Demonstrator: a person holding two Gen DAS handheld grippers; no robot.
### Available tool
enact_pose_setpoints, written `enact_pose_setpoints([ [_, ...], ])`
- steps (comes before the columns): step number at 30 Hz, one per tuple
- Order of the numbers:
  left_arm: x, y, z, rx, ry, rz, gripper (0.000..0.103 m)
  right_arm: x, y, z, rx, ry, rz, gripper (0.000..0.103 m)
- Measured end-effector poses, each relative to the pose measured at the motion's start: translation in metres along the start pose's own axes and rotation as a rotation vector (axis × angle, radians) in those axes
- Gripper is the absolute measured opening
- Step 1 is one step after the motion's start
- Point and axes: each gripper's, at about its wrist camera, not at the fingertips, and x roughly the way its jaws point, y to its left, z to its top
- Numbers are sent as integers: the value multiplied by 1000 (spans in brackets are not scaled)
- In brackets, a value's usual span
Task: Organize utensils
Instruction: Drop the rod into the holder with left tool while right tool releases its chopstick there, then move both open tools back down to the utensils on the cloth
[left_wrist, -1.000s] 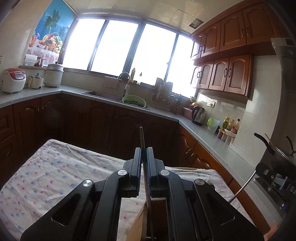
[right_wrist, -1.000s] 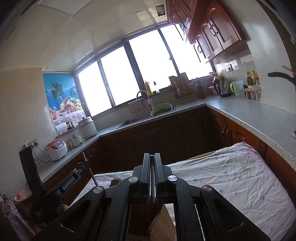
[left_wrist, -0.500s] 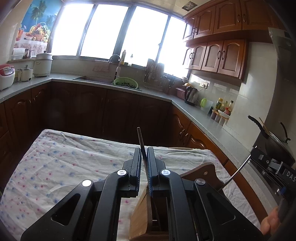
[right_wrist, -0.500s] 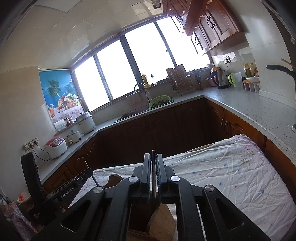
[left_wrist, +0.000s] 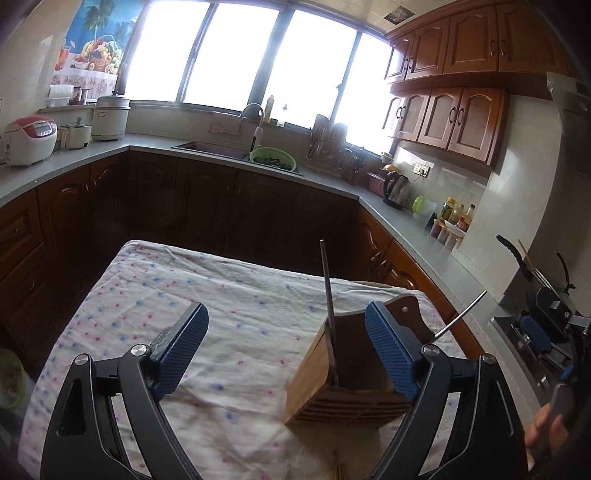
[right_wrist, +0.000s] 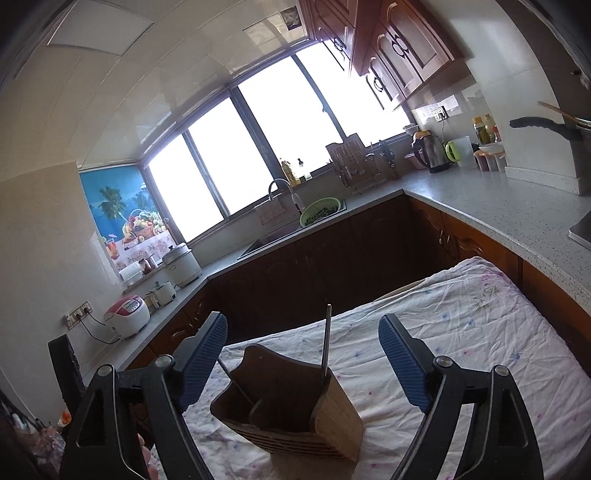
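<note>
holder (left_wrist: 349, 373) of wood is standing on the cloth-covered worktop (left_wrist: 207, 317), sitting at about 4 o'clock in the left wrist view and at 6 o'clock in the right wrist view (right_wrist: 291, 410). two thin utensil handles are sticking up out of it: a dark flat handle (left_wrist: 328, 291) is rising nearly upright from one compartment, and a slim metal rod (left_wrist: 461, 314) is leaning out toward 2 o'clock from the far side. in the right wrist view the flat handle (right_wrist: 325, 339) is standing at the holder's right compartment while the rod (right_wrist: 236, 380) is slanting toward 10 o'clock; what sort of utensils they are is hard to tell, since their working ends are hidden inside.

the left gripper (left_wrist: 286, 345) is hovering with its jaws spread wide, gripping nothing, its right blue pad overlapping the holder's rim in the view. the right gripper (right_wrist: 303, 358) is likewise holding its jaws wide apart and empty, the holder lying between and below them. a green colander (left_wrist: 272, 159) is sitting by the sink at 12 o'clock.
</note>
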Motion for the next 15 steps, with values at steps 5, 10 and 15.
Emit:
enact_pose_setpoints([
  [5,-43,31,-17,-60,58,47,96,-33,1,-14,25,29,24,95],
  [10,-79,52,-48,-100,112,71,96,-66,7,-35,8,68,22,95],
  [15,-105,61,-78,-120,147,69,96,-96,14,-59,-24,102,-17,95],
])
